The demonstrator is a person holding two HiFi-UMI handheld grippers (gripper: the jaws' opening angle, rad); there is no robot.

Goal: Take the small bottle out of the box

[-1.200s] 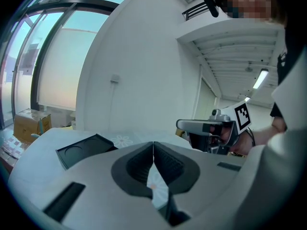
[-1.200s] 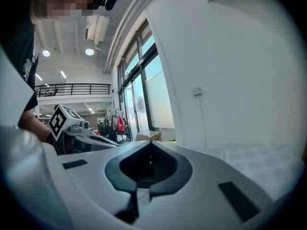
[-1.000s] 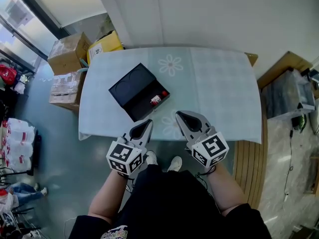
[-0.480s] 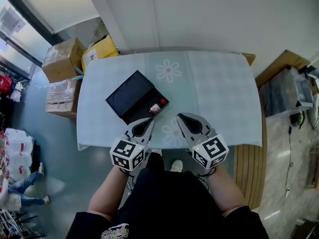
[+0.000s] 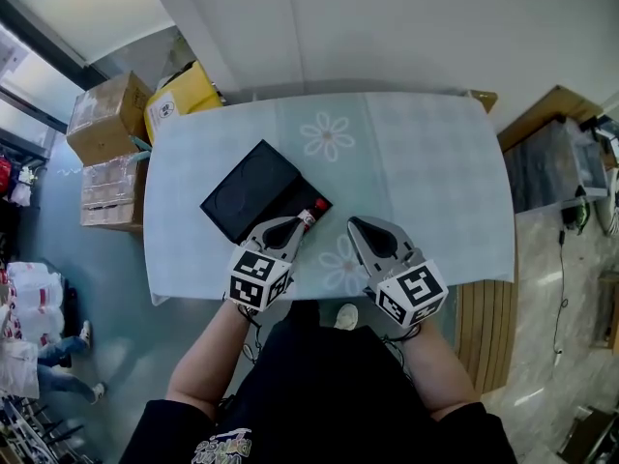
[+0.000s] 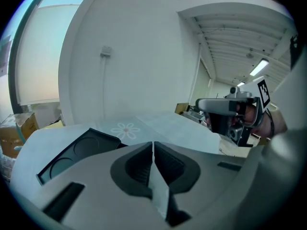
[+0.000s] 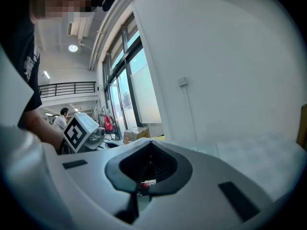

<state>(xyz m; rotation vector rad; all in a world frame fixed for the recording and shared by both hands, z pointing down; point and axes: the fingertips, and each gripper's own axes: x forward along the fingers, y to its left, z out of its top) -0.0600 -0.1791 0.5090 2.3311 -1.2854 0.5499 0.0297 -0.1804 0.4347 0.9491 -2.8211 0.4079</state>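
Observation:
An open black box (image 5: 253, 193) lies on the left half of the cloth-covered table (image 5: 426, 172). The small bottle (image 5: 310, 213), red-capped with a white label, lies in the box's near right part. My left gripper (image 5: 291, 223) is shut and empty, its tip just short of the bottle at the box's near edge. In the left gripper view the jaws (image 6: 153, 145) meet, with the black box (image 6: 72, 150) beyond them. My right gripper (image 5: 359, 226) hovers over the table's front edge, right of the bottle, and looks shut. A bit of the bottle (image 7: 146, 183) shows through its jaw opening.
Cardboard boxes (image 5: 104, 124) and a yellow box (image 5: 180, 92) stand on the floor left of the table. A grey bin (image 5: 556, 162) on a wooden stand sits to the right. A white wall runs behind the table. Flower prints (image 5: 327, 135) mark the cloth.
My left gripper has moved forward from below the table's front edge up to the box, close to the bottle. The right gripper has barely shifted.

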